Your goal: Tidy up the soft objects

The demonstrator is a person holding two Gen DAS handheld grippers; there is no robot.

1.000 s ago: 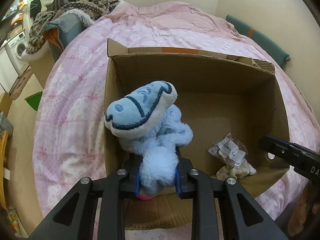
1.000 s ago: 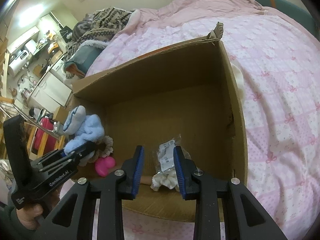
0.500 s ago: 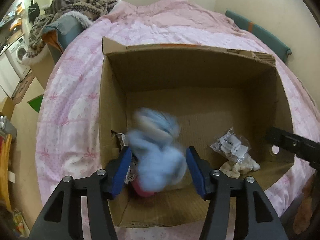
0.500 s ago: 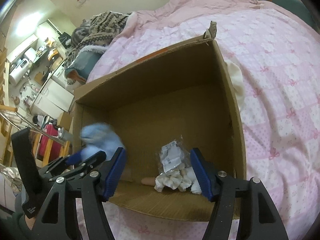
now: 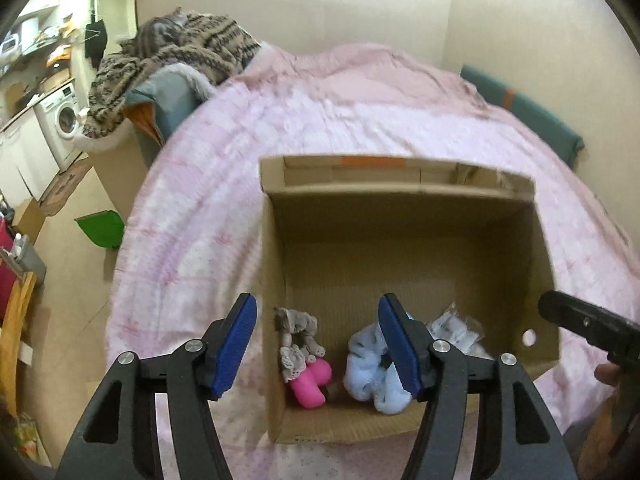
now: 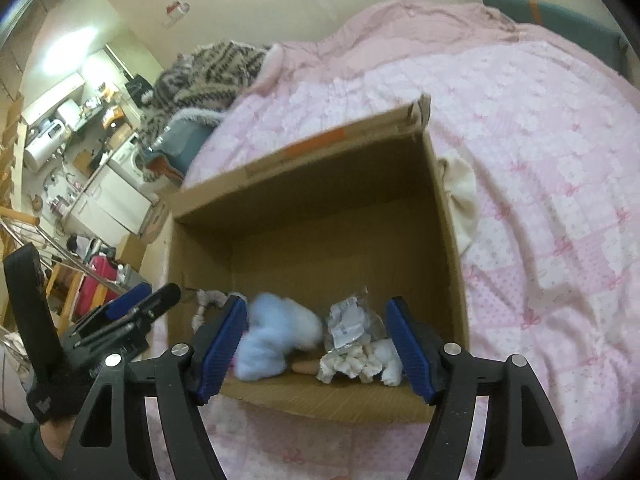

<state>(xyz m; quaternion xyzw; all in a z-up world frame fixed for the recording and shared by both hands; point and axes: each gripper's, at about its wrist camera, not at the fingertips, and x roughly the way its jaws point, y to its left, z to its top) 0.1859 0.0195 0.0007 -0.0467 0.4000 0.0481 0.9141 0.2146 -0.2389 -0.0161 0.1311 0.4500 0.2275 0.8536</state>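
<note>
Covering the bed, a pink quilt (image 5: pixel 320 128) carries an open cardboard box (image 5: pixel 404 204) near its front edge — a washing machine (image 5: pixel 66 118) stands far left. The blue plush toy (image 5: pixel 376 376), clamped in the left gripper (image 5: pixel 318 344) a second ago, now lies loose on the box floor by the front wall, beside a bagged white toy (image 6: pixel 356 344). Both the left gripper and the right gripper (image 6: pixel 316 344) have just been opening — jaws apart, gripping nothing.
</note>
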